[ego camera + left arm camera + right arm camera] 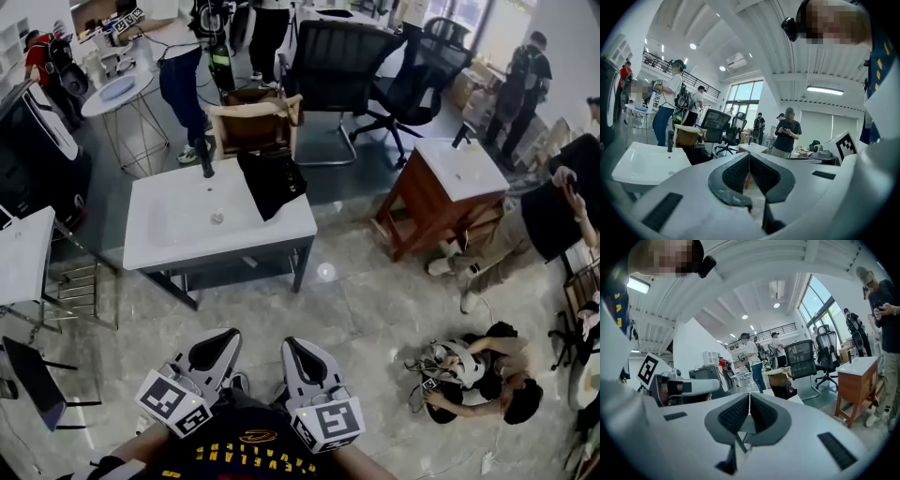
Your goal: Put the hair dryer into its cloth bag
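Note:
A black cloth bag (272, 183) lies draped over the far right edge of a white basin-top table (169, 234). I cannot make out a hair dryer in any view. Both grippers are held close to the person's body, well short of the table. My left gripper (225, 339) is shut with nothing between its jaws, and my right gripper (292, 345) beside it is shut and empty too. In the left gripper view the closed left gripper (749, 156) points toward the table (642, 164) and bag (699, 153). The right gripper (749, 396) faces the bag (785, 389).
A black faucet (204, 161) stands at the table's back edge. A cardboard box (255, 120) and office chairs (342, 66) are behind it. A wooden basin stand (441, 192) is to the right. A person (487, 370) crouches on the floor at right; others stand around.

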Demonstrator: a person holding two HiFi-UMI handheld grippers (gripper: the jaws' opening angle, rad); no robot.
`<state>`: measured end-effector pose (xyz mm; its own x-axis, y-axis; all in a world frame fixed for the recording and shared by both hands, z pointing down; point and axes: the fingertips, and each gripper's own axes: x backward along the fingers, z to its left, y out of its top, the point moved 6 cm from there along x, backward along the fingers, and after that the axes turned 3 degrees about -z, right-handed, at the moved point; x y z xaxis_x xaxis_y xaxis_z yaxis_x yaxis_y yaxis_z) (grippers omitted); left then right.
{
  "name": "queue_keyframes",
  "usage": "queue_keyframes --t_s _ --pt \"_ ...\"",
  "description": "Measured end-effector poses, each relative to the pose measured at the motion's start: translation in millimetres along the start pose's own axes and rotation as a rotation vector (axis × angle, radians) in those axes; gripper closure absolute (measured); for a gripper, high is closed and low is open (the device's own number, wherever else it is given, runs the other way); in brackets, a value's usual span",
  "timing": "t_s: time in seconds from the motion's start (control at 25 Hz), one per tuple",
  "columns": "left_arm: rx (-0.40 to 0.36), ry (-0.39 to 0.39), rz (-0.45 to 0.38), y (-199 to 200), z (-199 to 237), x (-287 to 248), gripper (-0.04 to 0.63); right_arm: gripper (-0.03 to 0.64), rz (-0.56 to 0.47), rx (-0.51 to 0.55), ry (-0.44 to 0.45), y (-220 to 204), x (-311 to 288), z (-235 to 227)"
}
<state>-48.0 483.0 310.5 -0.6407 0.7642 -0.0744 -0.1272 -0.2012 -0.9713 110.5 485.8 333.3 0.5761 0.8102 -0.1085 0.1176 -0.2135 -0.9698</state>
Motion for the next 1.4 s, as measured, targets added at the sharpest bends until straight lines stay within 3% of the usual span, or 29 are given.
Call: queue_keyframes --t_s 0.36,0.6,1.4 --pt "0.010 0.055 0.006 -9 -9 -6 0.589 0.607 0.038 -0.023 0.028 -7 3 -18" --pt "0.012 0.046 0.019 -13 8 -27 0.589 0.607 0.065 -0.009 0.027 -8 -21 -29" --pt "-0.037 -0.041 -0.001 30 180 -133 0.589 0.607 0.105 0.053 -0.106 14 -202 -71"
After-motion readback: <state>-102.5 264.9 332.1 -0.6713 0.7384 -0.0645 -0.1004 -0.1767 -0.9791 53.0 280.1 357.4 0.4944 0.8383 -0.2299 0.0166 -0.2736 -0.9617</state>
